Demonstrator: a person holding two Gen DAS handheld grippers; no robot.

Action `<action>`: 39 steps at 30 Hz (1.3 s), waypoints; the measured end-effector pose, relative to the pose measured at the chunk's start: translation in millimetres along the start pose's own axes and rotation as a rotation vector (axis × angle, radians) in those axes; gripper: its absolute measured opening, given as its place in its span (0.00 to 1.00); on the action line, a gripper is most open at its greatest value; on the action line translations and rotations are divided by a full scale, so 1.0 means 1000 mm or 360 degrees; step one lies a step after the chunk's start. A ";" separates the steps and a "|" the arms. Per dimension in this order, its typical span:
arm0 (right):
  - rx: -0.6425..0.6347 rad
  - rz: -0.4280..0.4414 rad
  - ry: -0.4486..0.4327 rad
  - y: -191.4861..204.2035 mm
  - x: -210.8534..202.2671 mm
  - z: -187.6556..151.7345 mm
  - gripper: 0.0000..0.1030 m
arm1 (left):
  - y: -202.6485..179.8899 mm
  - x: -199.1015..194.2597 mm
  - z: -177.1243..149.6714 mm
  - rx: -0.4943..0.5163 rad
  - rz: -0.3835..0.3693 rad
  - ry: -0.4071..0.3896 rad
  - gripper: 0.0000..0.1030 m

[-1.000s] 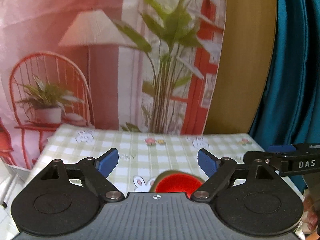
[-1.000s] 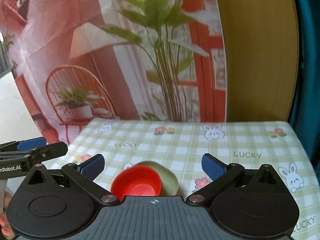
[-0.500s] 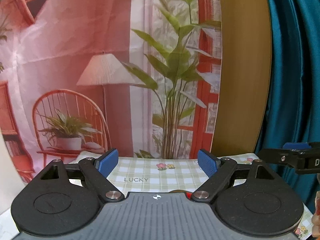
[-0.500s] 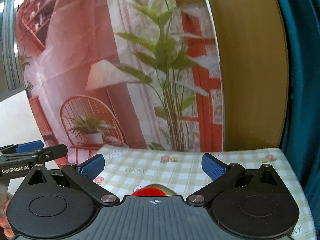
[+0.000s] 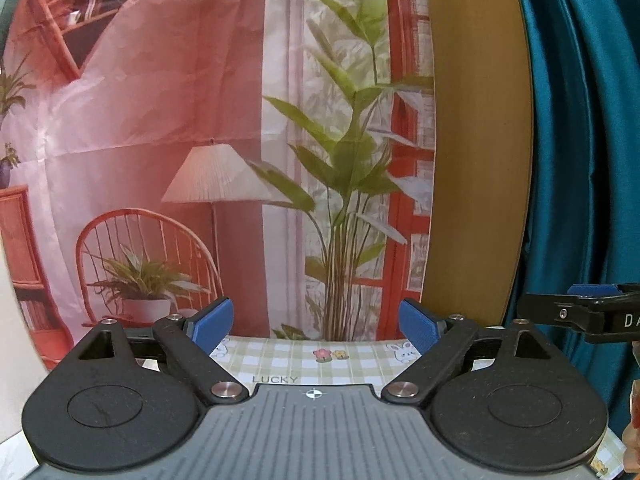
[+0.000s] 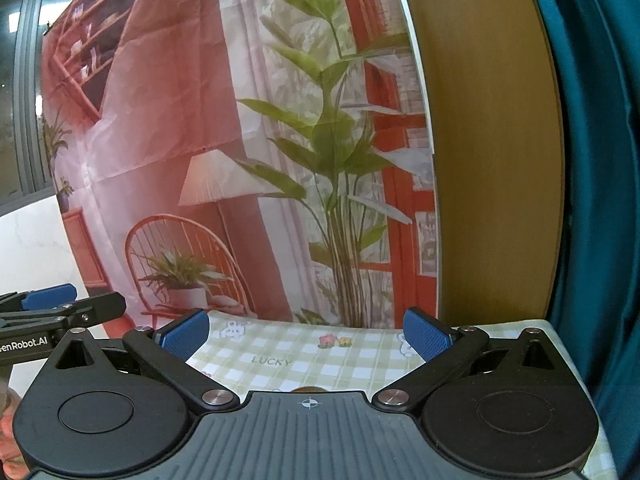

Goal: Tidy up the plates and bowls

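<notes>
My left gripper (image 5: pixel 316 326) is open and empty, held above the checked tablecloth (image 5: pixel 304 360) and pointing at the backdrop. My right gripper (image 6: pixel 306 332) is open and empty too, beside it. Only a thin red sliver of the bowl (image 6: pixel 307 389) shows above the right gripper's body; the rest of the bowl and the green plate under it are hidden. In the left wrist view no bowl or plate shows. The right gripper's finger shows at the right edge of the left wrist view (image 5: pixel 576 312), and the left gripper's finger at the left edge of the right wrist view (image 6: pixel 60 308).
A printed backdrop (image 5: pixel 200 140) with a lamp, chair and plant hangs behind the table. A wooden panel (image 5: pixel 476 160) and a teal curtain (image 5: pixel 588 140) stand at the back right. The table's far edge (image 6: pixel 320 325) meets the backdrop.
Both grippers have tilted up and away from the table. The red bowl on the green plate slid out of view beneath them; only a sliver remains in the right wrist view.
</notes>
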State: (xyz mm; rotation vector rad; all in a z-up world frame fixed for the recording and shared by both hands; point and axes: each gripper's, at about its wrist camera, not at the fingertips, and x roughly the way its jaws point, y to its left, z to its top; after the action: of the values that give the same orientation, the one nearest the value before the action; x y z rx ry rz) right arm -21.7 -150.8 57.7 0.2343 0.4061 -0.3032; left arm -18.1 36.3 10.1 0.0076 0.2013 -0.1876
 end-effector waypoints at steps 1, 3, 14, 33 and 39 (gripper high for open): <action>-0.0004 0.0000 0.0000 0.001 0.000 0.000 1.00 | 0.000 -0.001 0.000 -0.0004 0.0001 -0.0003 0.89; -0.0011 0.0003 0.0000 0.002 0.000 0.000 1.00 | 0.001 0.000 0.001 -0.0011 0.0013 -0.0005 0.89; -0.0019 0.0007 -0.0001 0.004 0.001 0.000 1.00 | 0.001 -0.001 0.001 -0.0027 0.0070 0.0004 0.89; -0.0014 0.0008 -0.0004 0.002 0.000 0.000 1.00 | 0.001 -0.002 0.000 -0.0014 0.0088 0.0005 0.89; -0.0013 0.0007 -0.0005 0.002 -0.001 0.000 1.00 | 0.002 -0.001 0.000 -0.0004 0.0096 -0.0009 0.89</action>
State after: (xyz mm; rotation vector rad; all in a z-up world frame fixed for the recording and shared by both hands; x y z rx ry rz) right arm -21.8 -148.8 58.0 0.2266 0.4038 -0.2975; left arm -19.0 38.4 10.3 0.0105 0.1953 -0.1275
